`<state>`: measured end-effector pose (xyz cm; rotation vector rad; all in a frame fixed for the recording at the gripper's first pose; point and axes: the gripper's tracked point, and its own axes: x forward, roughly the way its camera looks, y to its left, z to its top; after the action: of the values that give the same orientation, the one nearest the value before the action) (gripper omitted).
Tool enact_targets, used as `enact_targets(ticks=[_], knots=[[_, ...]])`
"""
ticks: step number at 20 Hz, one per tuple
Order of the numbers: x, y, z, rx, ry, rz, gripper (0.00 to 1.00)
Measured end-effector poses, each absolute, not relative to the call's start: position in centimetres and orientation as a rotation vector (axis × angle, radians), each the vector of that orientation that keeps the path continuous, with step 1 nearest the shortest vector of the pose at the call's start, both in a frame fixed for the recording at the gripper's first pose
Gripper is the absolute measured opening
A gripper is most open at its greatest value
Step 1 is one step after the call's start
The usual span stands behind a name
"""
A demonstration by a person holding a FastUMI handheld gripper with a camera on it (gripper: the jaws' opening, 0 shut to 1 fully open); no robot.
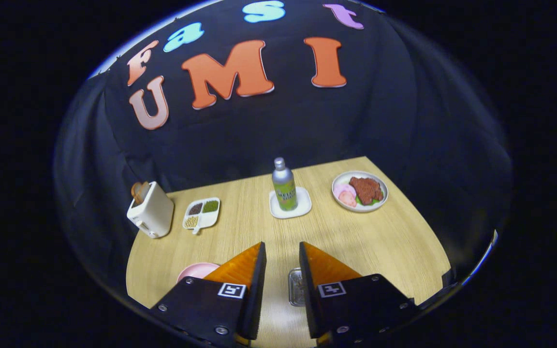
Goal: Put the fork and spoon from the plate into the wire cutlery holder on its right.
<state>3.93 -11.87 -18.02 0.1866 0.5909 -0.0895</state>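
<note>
My gripper (282,251) hangs above the near part of a wooden table (394,241), fingers apart and nothing between them. A pink plate (195,270) peeks out from behind the left finger, mostly hidden by it. A metal wire holder (296,287) shows partly in the gap beside the right finger, low down near the table's front. I cannot make out a fork or a spoon; the fingers cover most of the plate.
Beyond the fingers stand a green bottle (284,186) on a small white square dish (290,205), a plate of food (359,191) to its right, a divided white snack tray (202,213) and a white toaster (150,209) at the left.
</note>
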Motion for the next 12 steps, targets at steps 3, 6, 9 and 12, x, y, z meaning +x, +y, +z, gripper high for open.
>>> enact_targets(ticks=[3, 6, 9, 12], knots=[[4.5, -12.0, -13.8, 0.167, 0.461, -0.086, 0.63], [5.0, -12.0, -10.2, 0.129, 0.348, -0.089, 0.8], [5.1, -11.4, -6.1, 0.077, 0.252, -0.078, 0.89], [5.4, -10.5, -2.6, 0.077, 0.169, -0.066, 0.92]])
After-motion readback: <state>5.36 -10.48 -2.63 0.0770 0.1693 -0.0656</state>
